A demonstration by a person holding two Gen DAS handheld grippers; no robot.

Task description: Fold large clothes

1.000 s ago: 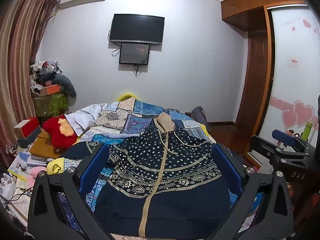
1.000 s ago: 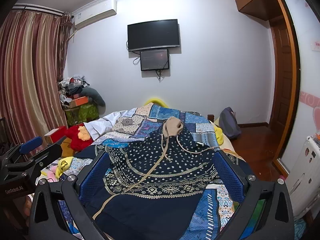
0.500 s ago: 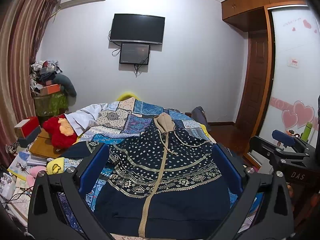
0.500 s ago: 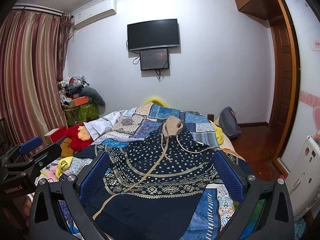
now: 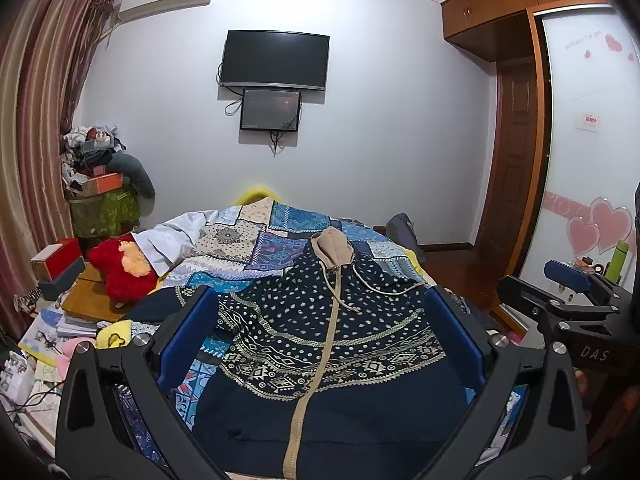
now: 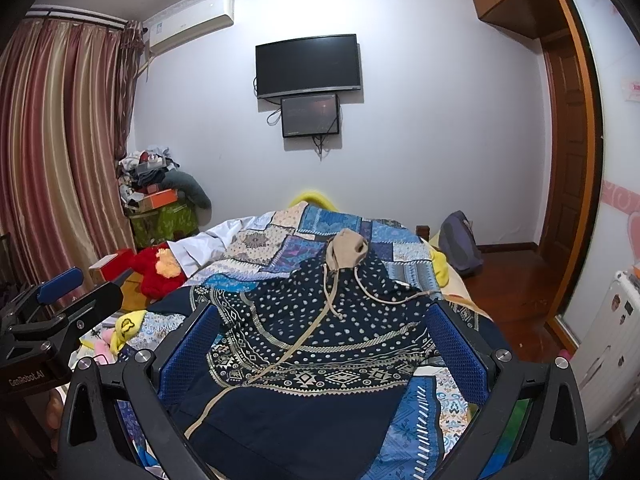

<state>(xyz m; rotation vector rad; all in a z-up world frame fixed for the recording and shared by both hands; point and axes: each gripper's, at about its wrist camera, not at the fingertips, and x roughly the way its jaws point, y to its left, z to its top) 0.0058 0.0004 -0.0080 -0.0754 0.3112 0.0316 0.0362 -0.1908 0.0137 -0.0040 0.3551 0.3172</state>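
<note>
Hovering wide open and empty, the left tongs (image 5: 320, 340) and right tongs (image 6: 320, 344) should each pinch a near hem corner of the navy patterned zip hoodie (image 5: 332, 344), keeping it flat on the patchwork-quilted bed (image 5: 256, 248).

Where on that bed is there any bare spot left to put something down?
The quilt lies bare beyond the hoodie's tan hood, toward the wall, up to the white cloth at its left edge. The hoodie covers the near half. Left of the bed it is crowded: red plush toy, boxes, books.
</note>
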